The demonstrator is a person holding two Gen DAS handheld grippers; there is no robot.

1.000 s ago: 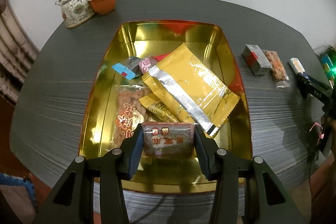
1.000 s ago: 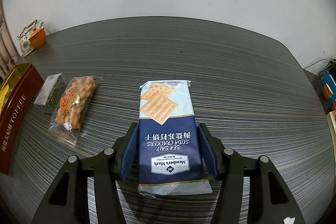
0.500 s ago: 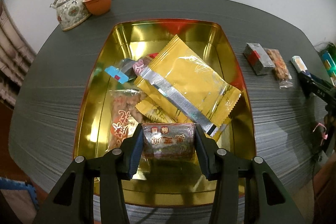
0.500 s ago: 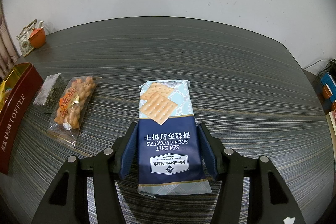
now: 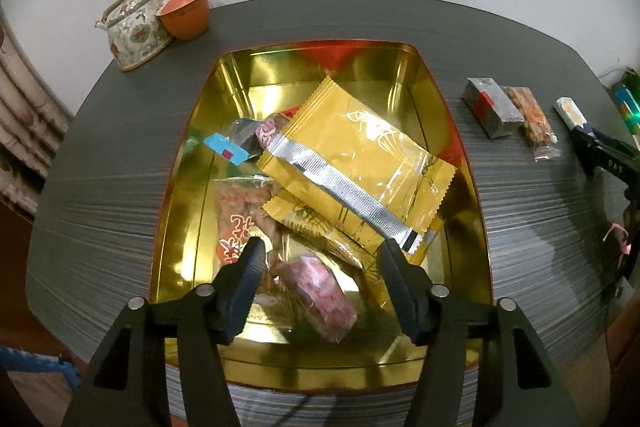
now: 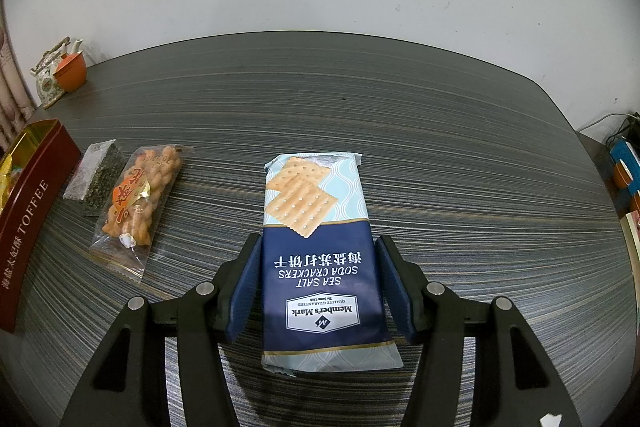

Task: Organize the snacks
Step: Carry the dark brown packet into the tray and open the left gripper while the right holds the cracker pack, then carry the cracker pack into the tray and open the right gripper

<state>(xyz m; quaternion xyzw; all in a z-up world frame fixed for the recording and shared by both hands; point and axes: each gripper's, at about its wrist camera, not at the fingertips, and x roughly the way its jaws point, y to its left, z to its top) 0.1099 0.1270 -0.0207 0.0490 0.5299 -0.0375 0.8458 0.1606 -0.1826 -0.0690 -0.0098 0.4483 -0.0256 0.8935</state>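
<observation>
The gold-lined tin [image 5: 188,227] holds a large yellow packet [image 5: 360,163], an orange snack bag [image 5: 236,211] and smaller sweets. My left gripper [image 5: 320,255] hangs over the tin's near end. Its jaws are opening, and nothing is pressed between them. A pink-red wrapped packet [image 5: 316,291] lies loose on the tin floor just below them. In the right wrist view, a blue and white sea salt soda cracker pack [image 6: 316,227] lies on the table. My right gripper [image 6: 318,259] is shut on its long sides.
A grey block [image 6: 96,179] and a bag of orange twists [image 6: 140,195] lie between the cracker pack and the tin's red TOFFEE side [image 6: 32,211]. A teapot [image 5: 134,27] and an orange cup [image 5: 184,13] stand at the table's far left corner.
My left jaws have spread apart, and the pink-red packet they held has dropped into the tin. The right gripper and the cracker pack have not moved.
</observation>
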